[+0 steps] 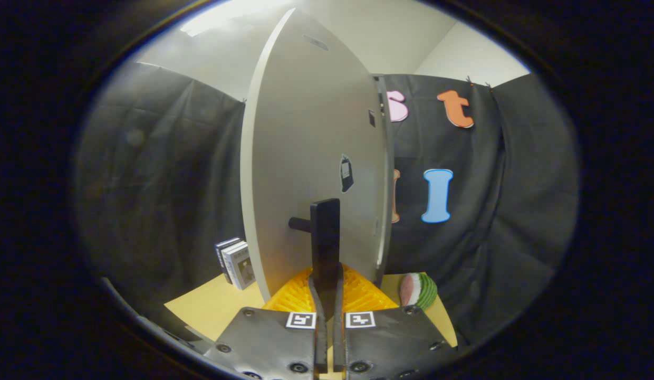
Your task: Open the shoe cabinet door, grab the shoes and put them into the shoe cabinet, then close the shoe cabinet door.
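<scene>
- The door [311, 174] is a big grey panel standing upright just ahead of the gripper [326, 295], turned so that its thin near edge is on the left and its hinge side is far on the right. It looks partly open. I judge that the step is swinging this door, but whether to open or to close I cannot tell. If the pull goes straight and not along the arc of the hinge, the door can twist or the whole cabinet can slide on the worktop [211, 311].
- The handle [325, 237], a dark upright bar on a short peg, is pinched at its lower end: the gripper's fingers are pressed together on it from both sides. Only the low end is held, so the bar may slip out when the door turns, and the door would then swing free.
- An orange ribbed piece [358, 295] lies on the worktop under the door and the fingers. The bottom edge of the door or the fingers may catch on it.
- Some boxes [237, 262] stand on the left, near the door's edge; a wide swing could knock them.
- A watermelon toy [419, 290] lies on the right, apart from the door; little danger there.
- No shoes are to be seen, so I cannot say where they are.
</scene>
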Demonstrator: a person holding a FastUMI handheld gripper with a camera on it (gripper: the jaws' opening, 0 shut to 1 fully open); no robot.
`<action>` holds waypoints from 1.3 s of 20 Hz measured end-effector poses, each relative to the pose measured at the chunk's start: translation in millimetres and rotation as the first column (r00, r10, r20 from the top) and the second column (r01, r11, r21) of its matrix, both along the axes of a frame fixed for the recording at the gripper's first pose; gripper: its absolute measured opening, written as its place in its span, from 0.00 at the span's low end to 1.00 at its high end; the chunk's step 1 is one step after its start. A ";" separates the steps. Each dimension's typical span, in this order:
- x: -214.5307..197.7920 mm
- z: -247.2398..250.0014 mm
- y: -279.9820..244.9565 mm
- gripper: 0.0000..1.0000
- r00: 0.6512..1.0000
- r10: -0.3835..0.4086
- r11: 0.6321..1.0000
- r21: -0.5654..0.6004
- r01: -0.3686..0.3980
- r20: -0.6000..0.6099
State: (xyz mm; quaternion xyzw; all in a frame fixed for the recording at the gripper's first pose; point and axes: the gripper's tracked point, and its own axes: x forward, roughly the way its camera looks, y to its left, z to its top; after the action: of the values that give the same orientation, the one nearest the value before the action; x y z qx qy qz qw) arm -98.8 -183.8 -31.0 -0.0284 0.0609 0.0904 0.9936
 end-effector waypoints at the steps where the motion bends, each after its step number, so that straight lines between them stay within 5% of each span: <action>1: -0.5 0.3 -9.0 0.06 1.000 -0.019 1.000 0.001 0.019 0.000; 12: 7.2 -1.6 -96.9 0.02 0.992 -0.122 0.992 0.018 0.122 -0.022; 17: 4.4 3.5 -97.8 0.02 0.997 -0.082 0.996 -0.023 0.082 0.010; 26: -28.1 27.2 -105.0 0.02 0.982 -0.170 0.985 -0.009 0.171 0.083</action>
State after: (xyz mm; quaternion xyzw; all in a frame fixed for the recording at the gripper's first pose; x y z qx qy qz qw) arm -126.9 -288.8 -3.8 -0.0346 0.0228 0.0031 0.9991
